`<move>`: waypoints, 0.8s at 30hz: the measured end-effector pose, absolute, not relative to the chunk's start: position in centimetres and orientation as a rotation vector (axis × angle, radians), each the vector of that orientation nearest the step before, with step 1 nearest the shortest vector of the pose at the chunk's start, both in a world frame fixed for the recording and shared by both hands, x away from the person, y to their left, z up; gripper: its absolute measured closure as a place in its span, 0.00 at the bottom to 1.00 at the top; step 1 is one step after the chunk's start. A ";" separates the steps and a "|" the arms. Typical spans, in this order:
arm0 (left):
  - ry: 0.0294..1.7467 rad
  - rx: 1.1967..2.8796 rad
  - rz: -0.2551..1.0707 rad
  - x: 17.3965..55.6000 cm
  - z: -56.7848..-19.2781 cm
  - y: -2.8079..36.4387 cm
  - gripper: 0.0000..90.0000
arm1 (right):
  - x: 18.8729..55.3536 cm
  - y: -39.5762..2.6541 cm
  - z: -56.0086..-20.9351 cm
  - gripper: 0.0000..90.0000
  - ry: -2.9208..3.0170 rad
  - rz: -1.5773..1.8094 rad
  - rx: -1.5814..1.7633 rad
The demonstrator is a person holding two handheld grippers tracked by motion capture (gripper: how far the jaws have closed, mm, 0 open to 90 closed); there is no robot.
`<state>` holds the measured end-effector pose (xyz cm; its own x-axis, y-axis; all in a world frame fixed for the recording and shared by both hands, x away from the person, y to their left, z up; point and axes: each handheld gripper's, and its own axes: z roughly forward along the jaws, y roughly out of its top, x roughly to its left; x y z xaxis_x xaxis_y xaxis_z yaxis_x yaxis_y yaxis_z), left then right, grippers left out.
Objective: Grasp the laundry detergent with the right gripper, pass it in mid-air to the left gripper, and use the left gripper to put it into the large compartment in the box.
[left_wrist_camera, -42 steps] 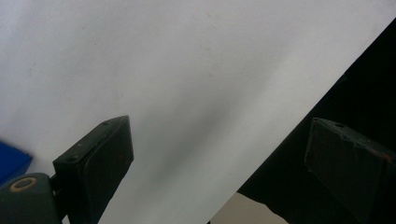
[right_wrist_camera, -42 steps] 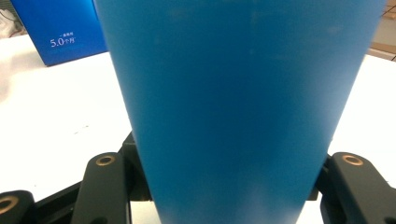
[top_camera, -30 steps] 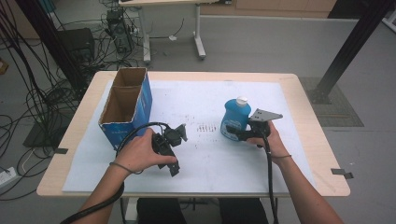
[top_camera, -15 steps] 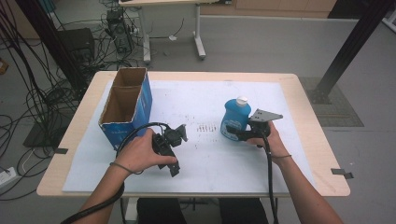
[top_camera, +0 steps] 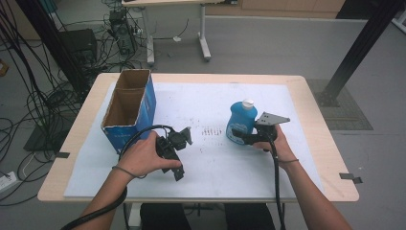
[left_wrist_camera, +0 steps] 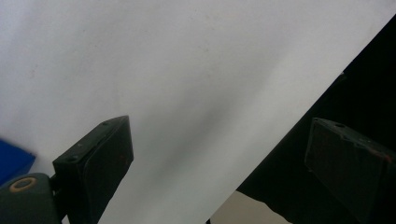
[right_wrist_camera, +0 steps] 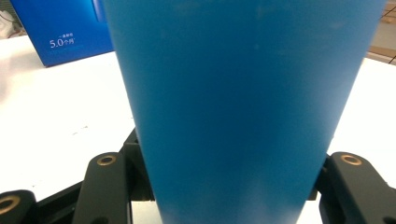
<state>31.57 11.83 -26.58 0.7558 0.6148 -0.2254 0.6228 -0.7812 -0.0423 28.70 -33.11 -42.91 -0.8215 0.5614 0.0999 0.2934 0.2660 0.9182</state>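
At the left of the table (top_camera: pixel 306 91), an open-topped blue carton (top_camera: pixel 129 111) stands upright on the white sheet (top_camera: pixel 201 103), its mouth facing up — seemingly placed to receive something. Just beside it, towards the person, the left hand (top_camera: pixel 141 155) rests on the sheet with the left gripper (top_camera: pixel 181 152) lying low; in the left gripper view its jaws stand wide apart with nothing between them, only white sheet and the dark drop past the table's near edge beyond. A patch of small dark marks (top_camera: pixel 210 132) dots the sheet at centre. To the right, the blue bottle (top_camera: pixel 241 122) with a white cap (top_camera: pixel 247 103) stands upright, well apart from the carton. The right gripper (top_camera: pixel 238 134) has clamped it low on the body — a jaw pressed to each side in the right gripper view — likely a grip chosen to keep it vertical for a lift towards the carton.
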 end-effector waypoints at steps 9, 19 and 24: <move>1.018 2.909 -0.344 31.6 -26.1 11.8 0.09 | 28.8 -33.1 -42.9 0.46 2.292 1.576 0.784; 1.010 2.917 -0.341 31.6 -25.9 11.3 0.09 | 28.8 -33.1 -42.9 0.46 2.294 1.578 0.786; 1.015 2.913 -0.335 31.7 -25.6 11.4 0.09 | 28.8 -33.2 -42.9 0.46 2.295 1.577 0.782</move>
<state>31.70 11.41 -25.59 0.7629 0.6097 -0.2151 0.6180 -0.7854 -0.0342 28.80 -33.16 -42.90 -0.8252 0.5569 0.0947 0.2880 0.2704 0.9187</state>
